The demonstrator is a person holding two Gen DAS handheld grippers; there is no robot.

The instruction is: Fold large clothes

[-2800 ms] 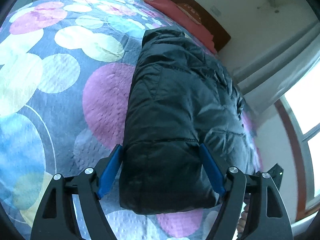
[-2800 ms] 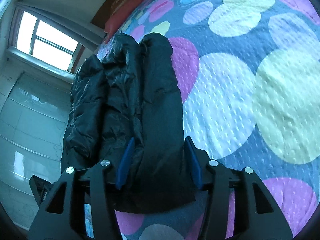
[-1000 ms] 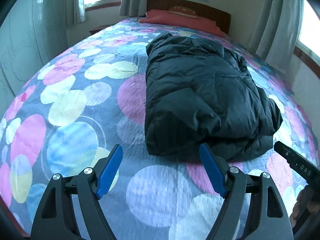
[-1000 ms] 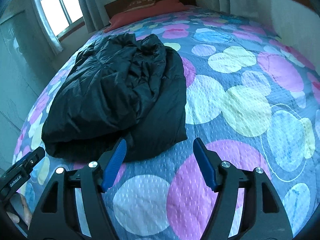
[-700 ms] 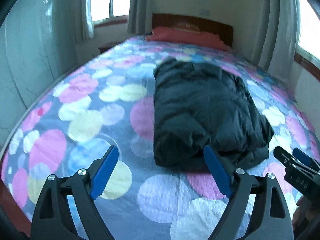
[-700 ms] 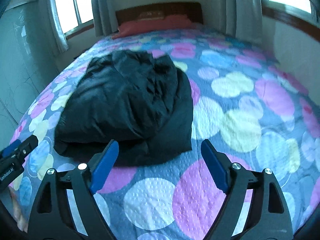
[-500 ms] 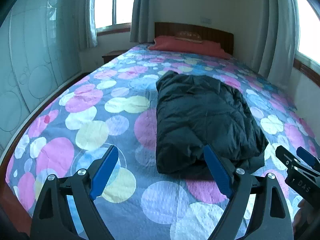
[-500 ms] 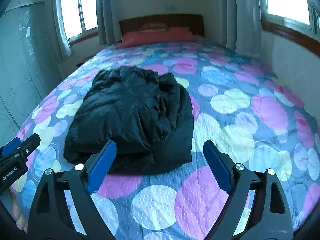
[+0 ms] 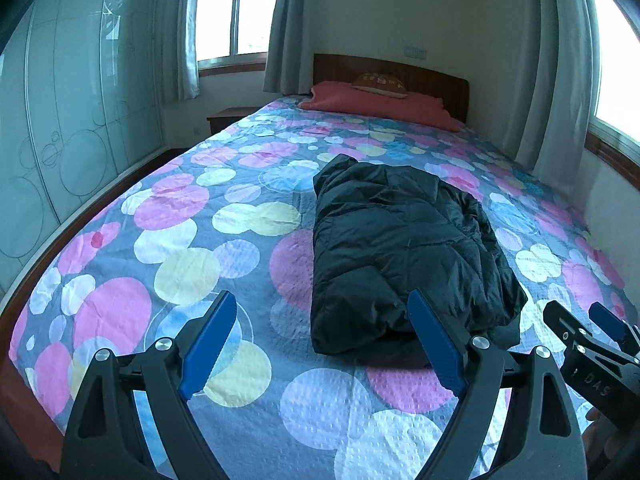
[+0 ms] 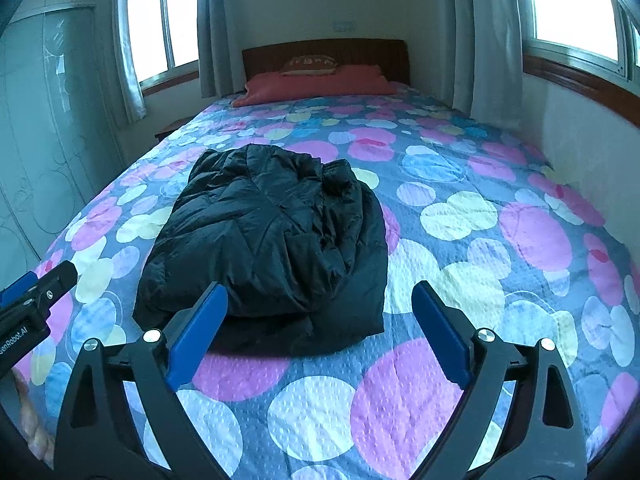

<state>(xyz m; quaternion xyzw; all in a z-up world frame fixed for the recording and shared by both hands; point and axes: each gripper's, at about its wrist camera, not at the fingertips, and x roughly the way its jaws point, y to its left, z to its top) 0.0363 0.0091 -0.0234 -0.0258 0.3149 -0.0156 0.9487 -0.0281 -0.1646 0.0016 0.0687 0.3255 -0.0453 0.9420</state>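
I'm holding both grippers, left [image 9: 322,340] spread, right [image 10: 320,330] opening, empty, near the folded jacket [image 9: 400,248].

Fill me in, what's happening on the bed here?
A person holds a gripper in each hand over the foot of the bed. A black puffer jacket lies folded into a bundle on the spotted bedspread. The left gripper is open and empty; the right gripper's jaws are opening, nothing between them.

A home bedroom is shown.
A quilt-covered bed [image 10: 460,208], wooden headboard [image 10: 326,54], red pillow [image 10: 316,82] and curtained windows [image 10: 160,20] are seen.
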